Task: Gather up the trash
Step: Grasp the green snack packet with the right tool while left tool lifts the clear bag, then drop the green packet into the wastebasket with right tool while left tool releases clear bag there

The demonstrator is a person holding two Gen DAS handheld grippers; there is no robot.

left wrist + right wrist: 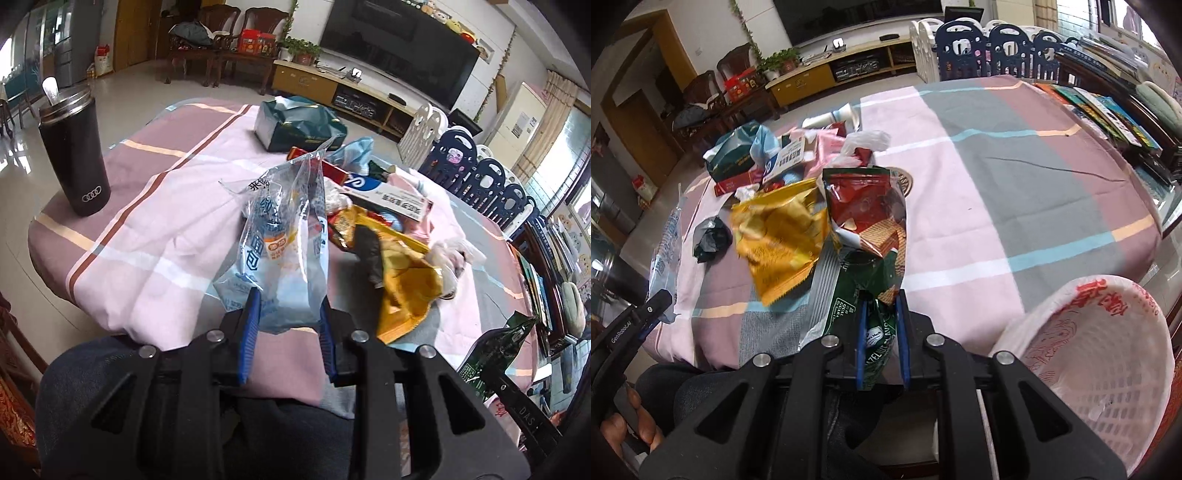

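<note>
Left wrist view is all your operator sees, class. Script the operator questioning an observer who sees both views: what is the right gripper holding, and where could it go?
Operator: What is the right gripper holding?
Observer: It is shut on a red and green wafer packet.
Operator: Any bin nearby?
Observer: A white plastic basket sits at the table's near edge, right of that gripper.
Operator: Is it full?
Observer: The part visible looks empty.

Four-ring car logo on black tumbler (75, 155). "GenRobot.AI" on the left gripper (646, 314) arm, left of the green wafer bag (871, 280); that bag reads "HAZELNUT" partly. Red Chinese characters on white basket (1100, 354), unreadable.
</note>
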